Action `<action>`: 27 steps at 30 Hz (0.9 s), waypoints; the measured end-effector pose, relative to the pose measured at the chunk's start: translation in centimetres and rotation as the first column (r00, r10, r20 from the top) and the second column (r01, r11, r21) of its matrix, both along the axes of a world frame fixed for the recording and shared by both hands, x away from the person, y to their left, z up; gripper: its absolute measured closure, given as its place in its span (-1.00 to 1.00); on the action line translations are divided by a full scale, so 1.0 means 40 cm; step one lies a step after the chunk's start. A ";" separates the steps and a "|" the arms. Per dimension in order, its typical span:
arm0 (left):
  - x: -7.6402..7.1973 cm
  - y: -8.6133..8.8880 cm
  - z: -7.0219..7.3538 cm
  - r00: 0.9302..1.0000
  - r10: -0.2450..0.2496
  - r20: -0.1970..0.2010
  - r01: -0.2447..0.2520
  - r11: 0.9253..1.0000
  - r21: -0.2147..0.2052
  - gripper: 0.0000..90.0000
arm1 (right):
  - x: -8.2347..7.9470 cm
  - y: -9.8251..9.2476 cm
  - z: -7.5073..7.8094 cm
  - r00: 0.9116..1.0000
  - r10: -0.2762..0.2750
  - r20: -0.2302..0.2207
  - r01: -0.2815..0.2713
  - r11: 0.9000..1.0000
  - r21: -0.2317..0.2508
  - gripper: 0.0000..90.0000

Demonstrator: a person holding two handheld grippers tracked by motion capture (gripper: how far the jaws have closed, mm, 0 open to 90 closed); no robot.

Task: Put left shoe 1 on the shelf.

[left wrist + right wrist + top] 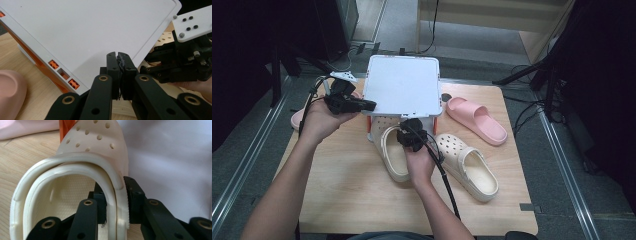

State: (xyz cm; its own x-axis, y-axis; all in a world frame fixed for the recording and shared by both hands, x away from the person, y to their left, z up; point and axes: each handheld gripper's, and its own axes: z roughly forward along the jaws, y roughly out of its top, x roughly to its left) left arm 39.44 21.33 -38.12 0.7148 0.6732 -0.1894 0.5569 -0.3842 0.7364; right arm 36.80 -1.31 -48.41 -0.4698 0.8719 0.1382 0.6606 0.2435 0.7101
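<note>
Right now the cream perforated clog (393,150) lies near the middle of the wooden table (352,195), its long axis running from the person's side towards the far edge, the holed toe pointing away and tucked under the white shelf rack (402,85), the heel opening facing the person. In the right gripper view the right gripper (116,202) straddles the clog's side wall and folded heel strap at the heel opening, one jaw inside the shoe and one outside, both lying against the wall; the jaws stand partly apart with that wall between them. The left gripper (118,60) sits at the rack's left front corner, its jaws pressed almost together with the edge of the white top panel just at their tips; whether they actually pinch the panel I cannot tell. The rack has orange legs and clips and stands towards the far edge of the table. A second cream clog (468,167) lies just right of the first, angled with its heel towards the near right corner. A pink slide sandal (477,120) lies towards the far right corner, and another pink slipper (298,119) shows at the left edge, behind the left hand (319,122).
</note>
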 end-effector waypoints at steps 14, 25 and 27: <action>-0.001 -0.001 -0.001 1.000 0.001 0.008 -0.001 1.000 0.002 0.95 | -0.050 -0.047 0.034 0.998 0.056 0.029 -0.056 0.998 0.000 0.22; -0.004 -0.002 -0.002 1.000 0.006 0.016 -0.006 1.000 0.004 0.96 | -0.153 -0.118 0.051 0.989 0.137 0.052 -0.139 0.989 0.042 0.61; -0.004 -0.002 -0.002 1.000 0.005 0.017 -0.005 1.000 0.006 0.96 | -0.172 -0.126 0.048 0.986 0.155 0.056 -0.157 0.987 0.043 0.71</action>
